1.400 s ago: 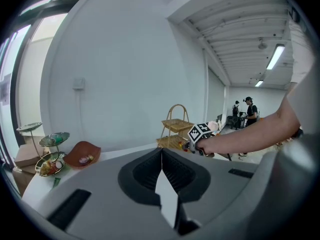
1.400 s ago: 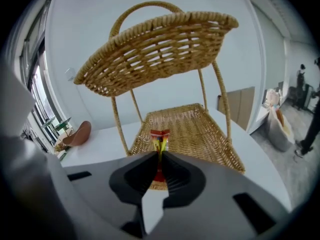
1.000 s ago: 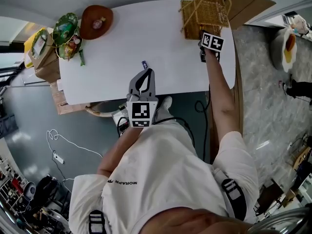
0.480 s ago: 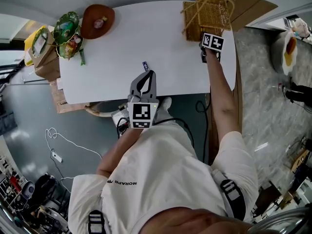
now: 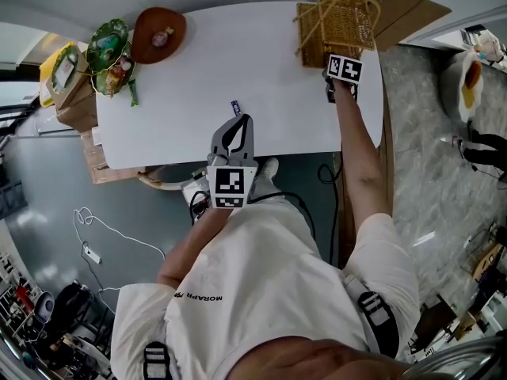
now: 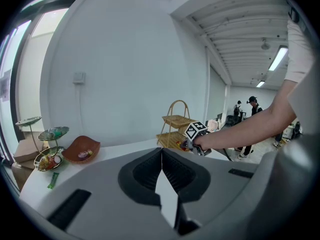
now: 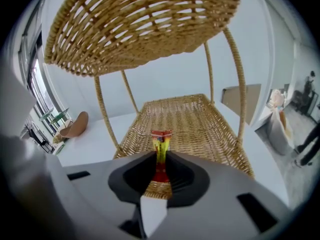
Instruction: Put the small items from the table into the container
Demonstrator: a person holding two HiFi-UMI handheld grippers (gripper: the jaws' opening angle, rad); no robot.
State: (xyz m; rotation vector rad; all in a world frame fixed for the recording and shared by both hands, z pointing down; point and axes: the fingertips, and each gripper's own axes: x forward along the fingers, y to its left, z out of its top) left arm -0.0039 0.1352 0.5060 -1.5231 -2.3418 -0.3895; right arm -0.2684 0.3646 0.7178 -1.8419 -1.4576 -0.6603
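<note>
1. The right gripper (image 7: 161,153) has its jaws opening. A thin red-and-yellow packet (image 7: 161,143) stands edge-on between them, with the pads close against its sides and its top poking out past the tips.
2. The packet hangs just above the woven lower tray (image 7: 200,119) of the wicker rack (image 5: 337,18), near that tray's near edge. The rack's upper tray (image 7: 145,24) arches overhead.
3. The rack stands at the far right corner of the white surface (image 5: 261,54).
4. The left gripper (image 6: 161,151) has its jaws pressed together with nothing between them. It hovers at the surface's near edge, left of the right gripper and well apart from the rack.
5. A small dark blue item (image 5: 235,106) lies on the surface just beyond the left gripper's tips.
6. At the far left corner sits a brown bowl (image 5: 157,34) with small things in it. A green tiered dish stand (image 5: 107,50) stands beside it, and a green sachet (image 5: 133,93) lies near the stand.
</note>
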